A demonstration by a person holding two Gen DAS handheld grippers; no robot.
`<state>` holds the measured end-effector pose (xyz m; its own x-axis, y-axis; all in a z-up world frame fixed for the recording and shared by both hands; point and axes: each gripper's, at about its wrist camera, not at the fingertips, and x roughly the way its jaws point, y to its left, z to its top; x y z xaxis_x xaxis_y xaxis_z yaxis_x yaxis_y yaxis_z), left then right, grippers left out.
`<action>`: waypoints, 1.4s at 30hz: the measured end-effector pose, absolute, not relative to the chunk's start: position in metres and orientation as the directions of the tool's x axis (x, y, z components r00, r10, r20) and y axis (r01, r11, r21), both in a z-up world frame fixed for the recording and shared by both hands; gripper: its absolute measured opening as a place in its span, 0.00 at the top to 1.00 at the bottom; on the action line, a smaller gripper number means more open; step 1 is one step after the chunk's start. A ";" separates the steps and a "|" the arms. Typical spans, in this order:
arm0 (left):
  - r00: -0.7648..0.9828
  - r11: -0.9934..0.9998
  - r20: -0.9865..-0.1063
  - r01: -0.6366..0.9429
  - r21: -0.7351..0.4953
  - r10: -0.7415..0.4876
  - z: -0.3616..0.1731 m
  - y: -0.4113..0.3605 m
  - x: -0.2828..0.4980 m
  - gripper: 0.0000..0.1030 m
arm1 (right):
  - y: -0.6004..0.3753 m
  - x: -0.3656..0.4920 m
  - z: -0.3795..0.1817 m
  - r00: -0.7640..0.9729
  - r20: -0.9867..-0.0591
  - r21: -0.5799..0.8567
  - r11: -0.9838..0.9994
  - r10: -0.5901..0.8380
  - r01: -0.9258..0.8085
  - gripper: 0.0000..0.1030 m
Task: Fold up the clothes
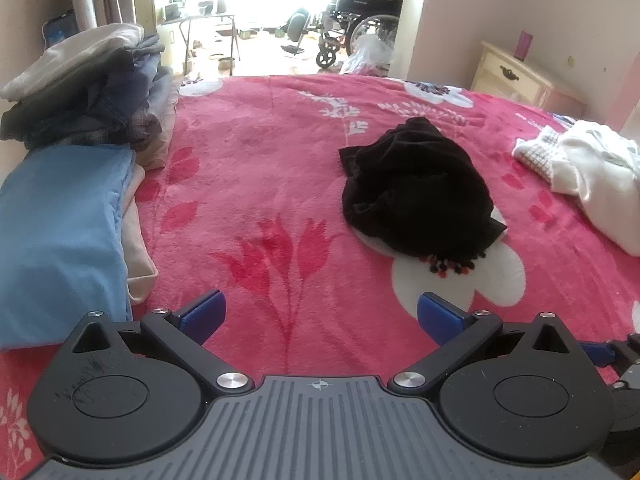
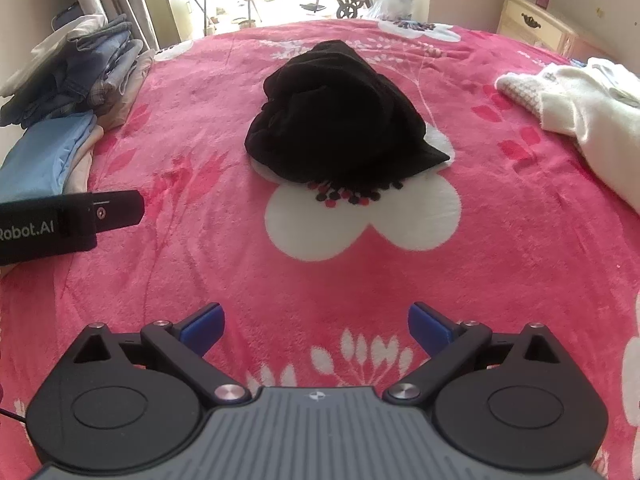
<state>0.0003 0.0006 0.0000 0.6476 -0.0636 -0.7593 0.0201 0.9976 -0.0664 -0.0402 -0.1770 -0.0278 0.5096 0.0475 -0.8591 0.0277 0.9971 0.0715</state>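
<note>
With both my left gripper (image 1: 320,316) and right gripper (image 2: 316,320) wide open and empty, I see the black garment (image 2: 336,120) crumpled mid-bed (image 2: 200,240); it looks soft and limp, so I would pinch its near fringed edge (image 2: 352,196).

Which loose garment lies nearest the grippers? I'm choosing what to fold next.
The crumpled black garment mid-bed, straight ahead; the white knitted garments lie off to the right.
</note>
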 end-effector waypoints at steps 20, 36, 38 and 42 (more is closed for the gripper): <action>0.655 0.999 -0.756 -0.010 -0.032 -0.017 -0.007 0.005 0.000 0.00 | -0.175 -0.037 -0.029 0.501 -0.865 0.044 0.998 0.014 0.048 0.02; 0.657 0.999 -0.754 -0.040 -0.009 0.020 -0.006 0.004 -0.004 0.00 | -0.178 -0.039 -0.027 0.505 -0.863 0.044 0.997 0.005 0.065 0.02; 0.653 0.999 -0.757 -0.045 -0.006 0.025 -0.006 0.004 -0.004 0.00 | -0.178 -0.038 -0.026 0.505 -0.863 0.046 0.997 0.005 0.067 0.02; 0.661 0.997 -0.749 -0.073 -0.013 0.038 -0.006 0.008 -0.006 0.00 | -0.178 -0.039 -0.025 0.508 -0.861 0.045 0.997 0.005 0.066 0.02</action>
<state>-0.0055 0.0083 -0.0062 0.6614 0.0383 -0.7491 -0.0728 0.9973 -0.0132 -0.0388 -0.1776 -0.0254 0.5080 0.0052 -0.8614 0.0660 0.9968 0.0450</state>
